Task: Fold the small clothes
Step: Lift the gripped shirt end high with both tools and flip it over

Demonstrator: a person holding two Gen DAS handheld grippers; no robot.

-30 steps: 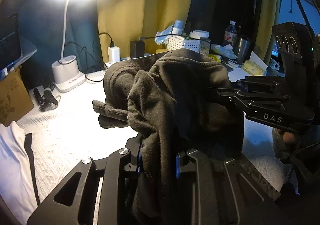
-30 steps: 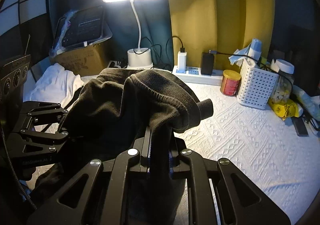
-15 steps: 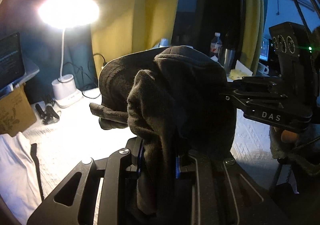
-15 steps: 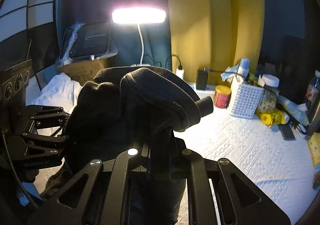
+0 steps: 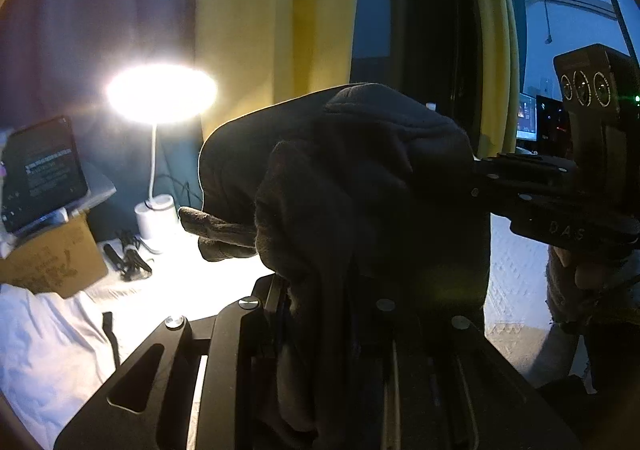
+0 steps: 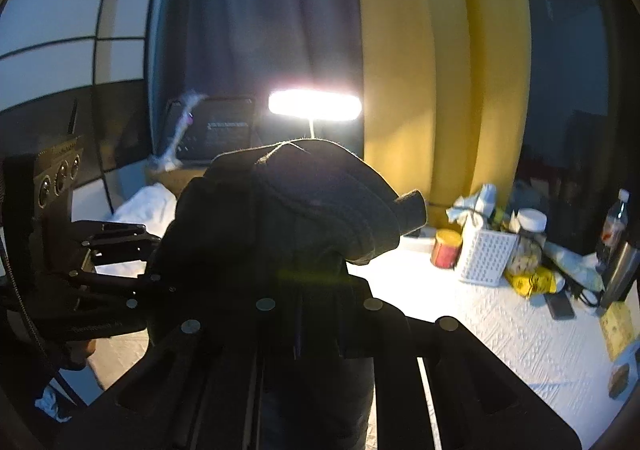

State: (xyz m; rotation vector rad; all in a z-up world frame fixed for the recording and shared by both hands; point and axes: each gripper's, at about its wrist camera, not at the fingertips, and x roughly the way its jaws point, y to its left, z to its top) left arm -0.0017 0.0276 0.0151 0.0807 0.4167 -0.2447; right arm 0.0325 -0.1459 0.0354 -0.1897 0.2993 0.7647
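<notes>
You've got the dark garment bunched up above the white tabletop, left gripper and right gripper both clamped on it (long axis unclear); the clutter sits along the far right edge.

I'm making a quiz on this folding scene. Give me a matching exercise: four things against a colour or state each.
Things:
1. dark garment
2. desk lamp
3. perforated basket
4. small can

States:
A. red with a yellow lid
B. lit
C. white
D. clamped by the left gripper and the right gripper

Pairs: 1-D, 2-B, 3-C, 4-A
</notes>
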